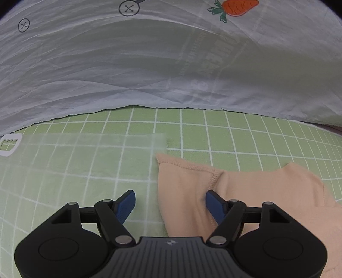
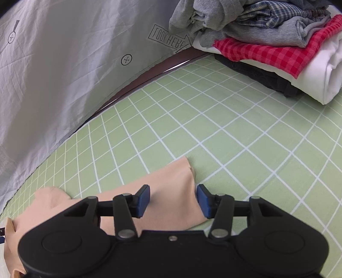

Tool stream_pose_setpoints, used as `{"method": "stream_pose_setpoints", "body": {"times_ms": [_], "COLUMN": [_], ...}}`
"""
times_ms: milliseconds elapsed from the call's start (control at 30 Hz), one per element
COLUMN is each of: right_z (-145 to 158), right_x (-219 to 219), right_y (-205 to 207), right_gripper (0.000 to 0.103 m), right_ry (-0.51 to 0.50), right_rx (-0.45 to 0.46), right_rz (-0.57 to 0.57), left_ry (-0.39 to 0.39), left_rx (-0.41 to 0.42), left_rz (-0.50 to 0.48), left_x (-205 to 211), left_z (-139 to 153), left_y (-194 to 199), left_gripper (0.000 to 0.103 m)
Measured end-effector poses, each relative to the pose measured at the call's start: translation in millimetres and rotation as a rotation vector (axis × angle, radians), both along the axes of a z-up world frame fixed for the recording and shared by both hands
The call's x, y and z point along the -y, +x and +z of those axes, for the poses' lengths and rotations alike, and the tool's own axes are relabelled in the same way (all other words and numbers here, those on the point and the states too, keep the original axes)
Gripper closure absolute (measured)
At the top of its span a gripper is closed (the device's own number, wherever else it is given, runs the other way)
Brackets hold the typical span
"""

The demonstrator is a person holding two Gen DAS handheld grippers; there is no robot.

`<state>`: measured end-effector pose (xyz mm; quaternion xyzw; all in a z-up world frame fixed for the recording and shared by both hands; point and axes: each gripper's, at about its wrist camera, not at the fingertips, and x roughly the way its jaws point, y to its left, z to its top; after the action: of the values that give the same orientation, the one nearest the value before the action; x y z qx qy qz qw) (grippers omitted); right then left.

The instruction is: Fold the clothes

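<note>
A peach garment (image 1: pixel 245 192) lies flat on the green grid sheet (image 1: pixel 213 132). My left gripper (image 1: pixel 171 203) hangs just above the garment's left edge, open wide. One blue pad (image 1: pixel 126 205) is over bare sheet and the other is over the cloth, with neither pressing on it. In the right wrist view the same peach garment (image 2: pixel 171 184) tapers to a corner ahead of my right gripper (image 2: pixel 173 198). That gripper is open too. The corner lies between its blue pads (image 2: pixel 143 197), which stand apart from the fabric.
A crinkled white cloth (image 1: pixel 106 64) with a carrot print (image 1: pixel 237 7) drapes along the far side. A translucent plastic bag (image 1: pixel 74 154) lies left of the garment. A pile of clothes (image 2: pixel 277 38), grey, plaid, red check and white, sits at the back right.
</note>
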<state>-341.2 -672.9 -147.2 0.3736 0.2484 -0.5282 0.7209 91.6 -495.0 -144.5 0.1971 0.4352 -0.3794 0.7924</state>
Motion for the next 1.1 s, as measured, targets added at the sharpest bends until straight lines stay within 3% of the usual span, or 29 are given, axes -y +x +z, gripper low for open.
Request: {"method": "stream_pose_setpoints", "body": {"times_ms": [67,100,367,500,667,833,967,1100], "right_z": [1,3,54,32,11,26,51,69], "right_x": [1,1,-18,-13,-17,-30,-52,-96], "right_y": [1,1,-16,-23,-18,-3,7,25], "right_gripper": [0.072,0.098,0.098,0.097,0.097,0.097,0.097,0.097], "right_ry": [-0.007,-0.011,-0.202,-0.109,-0.074,-0.153,-0.237,-0.292], "right_rx": [-0.003,0.001,-0.023,-0.036,-0.093,-0.158,-0.13,-0.109], "right_rz": [0.008,0.013,-0.031,-0.052,-0.032,0.038,0.099,0.239], "left_ry": [0.025,0.033,0.024,0.003,0.0,-0.03,-0.058,-0.095], "left_rx": [0.024,0.036,0.059,0.043,0.011,0.006,0.03,0.019], "left_rz": [0.0,0.007,0.044,0.066,0.072,0.105,0.109,0.136], "left_x": [6,8,9,5,3,-11,-39,-79], "left_z": [-2,-2,-5,-8,-6,12,33,51], "left_y": [-1,-1,0,5,10,0,-20,-45], "left_gripper": [0.03,0.028,0.026,0.019,0.018,0.019,0.019,0.019]}}
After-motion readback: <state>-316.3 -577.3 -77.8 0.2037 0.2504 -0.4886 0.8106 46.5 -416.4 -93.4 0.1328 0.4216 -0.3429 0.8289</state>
